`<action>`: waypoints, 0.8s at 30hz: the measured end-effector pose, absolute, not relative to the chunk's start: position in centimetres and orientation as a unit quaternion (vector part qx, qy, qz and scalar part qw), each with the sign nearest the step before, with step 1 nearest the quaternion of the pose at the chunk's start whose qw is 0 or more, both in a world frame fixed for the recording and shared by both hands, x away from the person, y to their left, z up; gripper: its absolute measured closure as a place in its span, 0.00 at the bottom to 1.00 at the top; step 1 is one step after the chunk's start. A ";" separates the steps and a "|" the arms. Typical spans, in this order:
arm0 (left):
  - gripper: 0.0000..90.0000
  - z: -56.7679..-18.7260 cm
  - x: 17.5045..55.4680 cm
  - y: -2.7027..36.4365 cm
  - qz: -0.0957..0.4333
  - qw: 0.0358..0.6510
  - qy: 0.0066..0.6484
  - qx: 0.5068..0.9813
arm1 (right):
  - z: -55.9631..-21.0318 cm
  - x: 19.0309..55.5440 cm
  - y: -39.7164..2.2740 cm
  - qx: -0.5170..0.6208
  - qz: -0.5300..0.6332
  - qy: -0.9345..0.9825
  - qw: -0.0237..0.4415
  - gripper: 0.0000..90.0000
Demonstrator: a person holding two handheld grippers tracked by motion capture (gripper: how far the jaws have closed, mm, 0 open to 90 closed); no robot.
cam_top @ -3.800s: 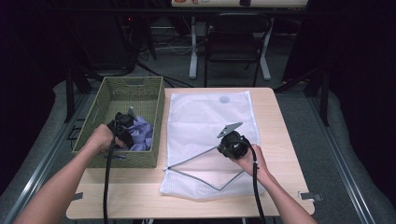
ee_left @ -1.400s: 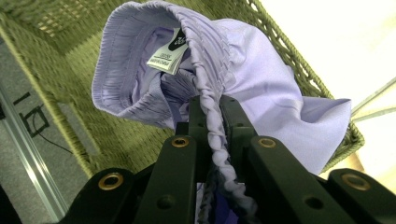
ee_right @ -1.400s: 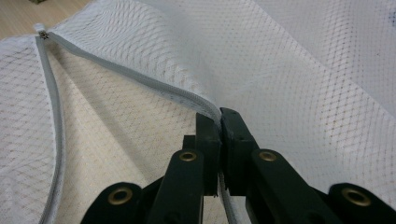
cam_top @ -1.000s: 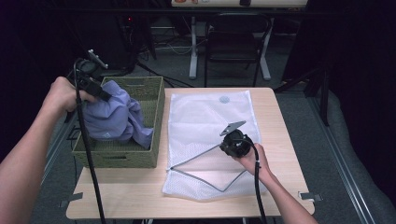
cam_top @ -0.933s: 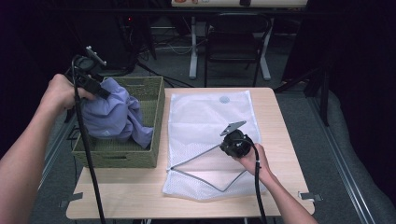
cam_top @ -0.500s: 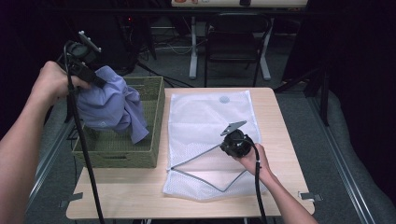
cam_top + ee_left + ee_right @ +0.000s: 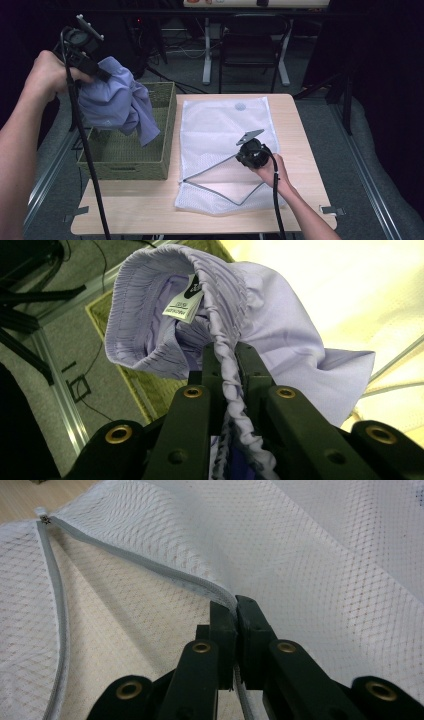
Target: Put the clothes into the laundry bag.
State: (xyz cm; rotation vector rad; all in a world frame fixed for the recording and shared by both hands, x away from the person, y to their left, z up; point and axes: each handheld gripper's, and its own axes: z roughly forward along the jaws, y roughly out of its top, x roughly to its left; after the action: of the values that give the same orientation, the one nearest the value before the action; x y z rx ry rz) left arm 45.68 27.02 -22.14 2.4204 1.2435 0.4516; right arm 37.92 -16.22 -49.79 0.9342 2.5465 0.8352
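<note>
Clearances. The basket (image 7: 131,150) lies open from above; its 4 walls bar sideways entry. The garment (image 7: 116,102) hangs over its left rear part, leaving the front uncovered. The mesh bag (image 7: 220,125) covers the table (image 7: 305,145) beside the basket; its zipper mouth (image 7: 220,185) gapes toward the front, upper edge raised.

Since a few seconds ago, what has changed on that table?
The left gripper, then down in the basket, has lifted the lilac garment up and out; it now hangs above the basket's left side, clamped by its gathered waistband. The right gripper has stayed put, pinching the zipper edge of the mesh bag and holding its mouth open. Basket and bag have not shifted.
</note>
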 end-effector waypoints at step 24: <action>0.95 -18.1 45.2 23.0 0.160 0.227 0.392 0.877 | -49.7 37.8 -16.3 0.326 0.293 0.886 0.152 0.97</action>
State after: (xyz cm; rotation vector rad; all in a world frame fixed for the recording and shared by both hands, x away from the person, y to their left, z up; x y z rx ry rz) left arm 45.25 23.00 -18.14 2.4156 1.0810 0.4413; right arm 37.79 -16.29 -49.66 0.9357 2.5416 0.8409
